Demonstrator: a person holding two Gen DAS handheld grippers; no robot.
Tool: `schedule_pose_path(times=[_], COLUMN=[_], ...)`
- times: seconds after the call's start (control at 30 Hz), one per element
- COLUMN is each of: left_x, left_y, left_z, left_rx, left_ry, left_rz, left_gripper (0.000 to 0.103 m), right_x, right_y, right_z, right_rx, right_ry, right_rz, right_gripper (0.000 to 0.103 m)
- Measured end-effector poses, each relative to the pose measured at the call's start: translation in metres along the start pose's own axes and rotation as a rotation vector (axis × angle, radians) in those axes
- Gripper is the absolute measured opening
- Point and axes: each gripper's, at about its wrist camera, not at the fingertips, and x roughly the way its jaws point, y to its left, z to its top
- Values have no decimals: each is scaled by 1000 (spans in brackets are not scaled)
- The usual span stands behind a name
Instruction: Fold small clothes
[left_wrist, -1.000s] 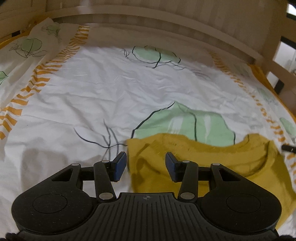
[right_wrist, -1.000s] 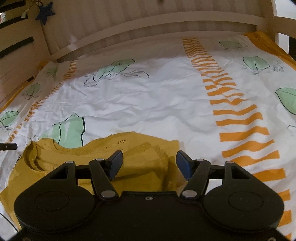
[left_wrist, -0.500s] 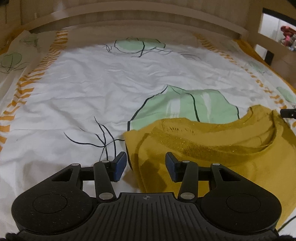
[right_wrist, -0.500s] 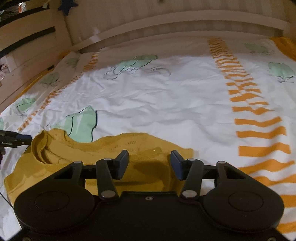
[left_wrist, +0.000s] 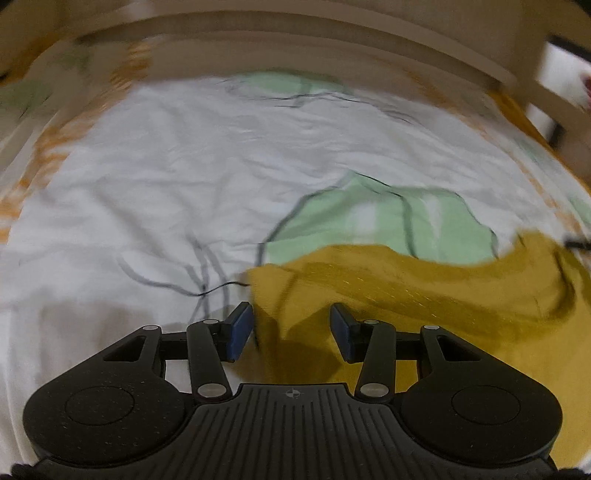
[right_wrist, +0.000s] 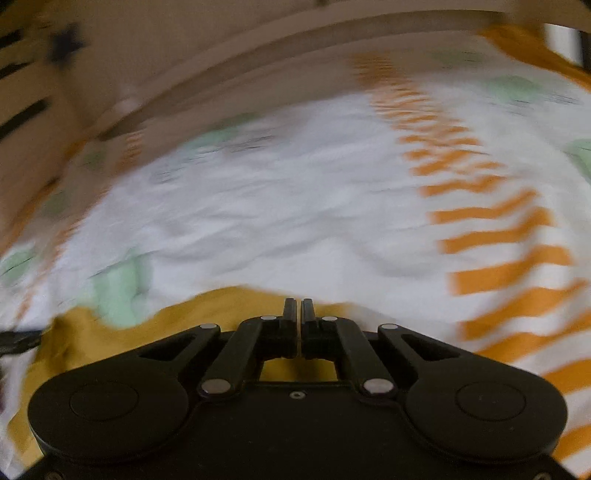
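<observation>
A small mustard-yellow top (left_wrist: 424, 291) lies on the bed with its neckline toward the right; it also shows in the right wrist view (right_wrist: 122, 332). My left gripper (left_wrist: 291, 328) is open, its blue pads on either side of the top's left corner, low over the cloth. My right gripper (right_wrist: 299, 314) has its jaws closed together at the top's far edge; the blur hides whether cloth is pinched between them. The tip of the other gripper shows at each view's edge (left_wrist: 576, 243).
The bed is covered with a white sheet (left_wrist: 184, 166) printed with green leaves and orange stripes (right_wrist: 498, 236). A wooden bed rail (left_wrist: 295, 33) runs along the far side and a wooden frame stands at the left (right_wrist: 33, 110).
My right gripper has closed from wide open to shut at the top's edge. Both views are now motion-blurred. My left gripper stays open over the left corner.
</observation>
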Motion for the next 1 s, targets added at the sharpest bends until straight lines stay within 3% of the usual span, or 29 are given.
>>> schedule_pose_path(times=[0.1,0.13,0.2,0.37,0.43,0.5,0.77,0.8,0.87,0.9,1.0], left_x=[5,6,5,-1,-3,-5,2,2,3,3,-3], left_y=[11,13,13,8,4,-1,-15,-15,-15,-14,-11], left_z=[-2,-3,-4,0,1,1,2,2,2,2,1], left_rx=[-102,-116,-116,-59,-20,19,99,94,78,70,25], left_ry=[10,9,2,-18,-29,-34,-7,-4,1,-2,-59], left_rz=[28,31,26,-19,-36,-56,-103,-107,-116,-108,-81], left_gripper=[45,45,45,45,45,45,44,41,26,9,5], right_x=[3,1,-3,-12,-8,-6,6,7,7,6,-3], right_y=[-10,-11,-9,2,5,8,21,21,21,23,24], right_z=[-1,-1,-2,-3,-2,-3,-9,-9,-11,-11,-11], right_rx=[49,47,21,-64,-79,-103,-171,-166,-169,-178,-172], right_ry=[7,2,-9,-25,-6,3,60,64,71,69,23], right_rz=[-22,-20,13,123,164,184,193,197,197,191,202], right_gripper=[7,11,18,21,52,56,55,50,17,12,11])
